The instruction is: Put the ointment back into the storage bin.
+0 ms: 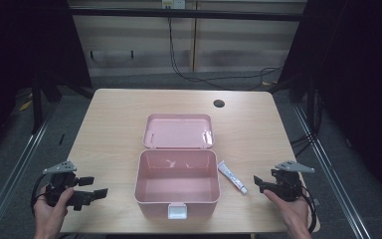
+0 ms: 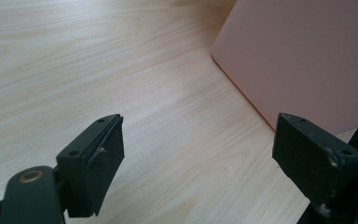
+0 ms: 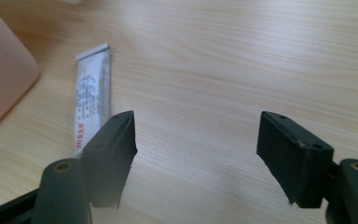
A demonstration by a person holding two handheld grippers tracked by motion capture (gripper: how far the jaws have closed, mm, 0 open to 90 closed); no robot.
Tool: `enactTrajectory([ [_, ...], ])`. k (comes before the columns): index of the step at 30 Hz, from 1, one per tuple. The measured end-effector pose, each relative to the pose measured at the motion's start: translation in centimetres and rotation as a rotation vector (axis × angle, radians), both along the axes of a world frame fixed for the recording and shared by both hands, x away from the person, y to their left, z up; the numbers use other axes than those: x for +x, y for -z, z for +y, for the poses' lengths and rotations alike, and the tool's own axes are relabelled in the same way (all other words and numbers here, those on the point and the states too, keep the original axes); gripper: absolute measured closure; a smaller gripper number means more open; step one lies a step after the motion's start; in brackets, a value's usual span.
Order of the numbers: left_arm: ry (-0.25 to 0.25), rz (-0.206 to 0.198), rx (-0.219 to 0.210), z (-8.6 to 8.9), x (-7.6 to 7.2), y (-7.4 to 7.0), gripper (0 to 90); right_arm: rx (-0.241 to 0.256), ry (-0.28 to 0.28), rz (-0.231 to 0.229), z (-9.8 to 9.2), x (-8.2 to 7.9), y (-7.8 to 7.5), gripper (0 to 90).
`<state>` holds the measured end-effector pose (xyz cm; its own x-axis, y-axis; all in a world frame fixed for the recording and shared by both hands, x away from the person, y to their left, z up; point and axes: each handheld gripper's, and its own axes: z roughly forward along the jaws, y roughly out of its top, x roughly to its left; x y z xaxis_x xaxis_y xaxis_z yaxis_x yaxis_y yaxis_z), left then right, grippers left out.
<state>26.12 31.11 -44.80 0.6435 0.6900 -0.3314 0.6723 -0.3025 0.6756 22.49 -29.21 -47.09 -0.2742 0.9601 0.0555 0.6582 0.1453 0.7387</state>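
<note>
The small white tube (image 1: pixel 232 177) lies flat on the desk (image 1: pixel 109 129), just right of the open pink box (image 1: pixel 176 183) and near the right claw (image 1: pixel 259 184), whose jaws stand wide and empty. It looks light, soft and squashable, so gripping gently across its mid-body seems best. The left claw (image 1: pixel 95 189) also gapes wide beside the box.

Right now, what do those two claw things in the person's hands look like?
Both are black. The left claw and right claw each have two chunky jaws with flat pads, fixed by small screws. Each carries a grey three-cornered plate on top, and a black cable loops from the handle. No sleeves are visible.
</note>
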Motion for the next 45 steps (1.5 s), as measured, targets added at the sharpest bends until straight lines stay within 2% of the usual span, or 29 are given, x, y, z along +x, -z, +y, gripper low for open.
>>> enactTrajectory([
  [3, 0.002, 0.001, 0.001, -0.1, 0.0, 0.0, 16.6, 0.025, -0.007, 0.0, 0.0, -0.1, -0.3, 28.1],
  [7, 0.005, 0.0, 0.002, 0.0, 0.0, 0.0, 16.6, 0.068, -0.017, 0.035, -0.1, 0.1, -1.0, 31.2],
  [14, 0.004, 0.003, 0.001, 0.0, 0.0, 0.0, 16.6, 0.089, -0.053, 0.083, 0.2, 0.4, -1.8, 34.4],
  [16, 0.009, 0.004, 0.002, 0.0, 0.0, 0.0, 16.6, 0.117, -0.082, 0.103, 0.2, 0.5, -2.2, 42.3],
  [20, 0.005, 0.004, -0.001, 0.0, 0.0, 0.1, 16.6, 0.106, -0.082, 0.096, 0.1, 0.4, -2.7, 44.3],
  [21, 0.003, 0.007, 0.0, 0.0, -0.1, 0.1, 16.6, 0.114, -0.091, 0.081, 0.0, 0.4, -3.2, 49.2],
  [22, 0.003, 0.007, 0.001, 0.0, -0.1, 0.1, 16.6, 0.116, -0.103, 0.078, -0.1, 0.4, -3.3, 50.3],
  [25, -0.001, 0.002, 0.001, 0.1, -0.1, 0.1, 16.6, 0.117, -0.115, 0.072, -0.2, 0.5, -3.6, 50.6],
  [26, -0.002, 0.003, 0.001, 0.1, -0.1, 0.1, 16.6, 0.095, -0.138, 0.085, 0.1, 0.5, -3.8, 51.1],
  [28, 0.001, 0.006, -0.003, 0.0, -0.1, 0.1, 16.6, 0.078, -0.15, 0.09, 0.4, 0.6, -4.0, 52.9],
  [32, 0.0, 0.005, -0.001, 0.1, -0.1, 0.1, 17.0, 0.051, -0.195, 0.136, 1.1, 0.9, -4.4, 55.7],
  [33, 0.0, 0.005, 0.001, 0.1, -0.1, 0.1, 17.0, 0.048, -0.205, 0.149, 1.2, 1.1, -4.5, 55.7],
  [37, 0.005, 0.008, -0.003, 0.1, 0.0, 0.1, 17.0, 0.056, -0.199, 0.148, 1.6, 1.5, -4.7, 56.9],
  [40, 0.001, 0.008, -0.002, 0.0, 0.0, 0.1, 17.0, 0.044, -0.229, 0.212, 2.3, 2.1, -5.3, 55.9],
  [41, 0.001, 0.008, -0.002, 0.0, 0.0, 0.1, 17.0, 0.044, -0.229, 0.212, 2.3, 2.1, -5.3, 55.9],
  [45, 0.002, 0.01, -0.004, 0.1, 0.0, 0.1, 17.0, 0.035, -0.24, 0.259, 2.8, 3.0, -6.0, 53.8],
])
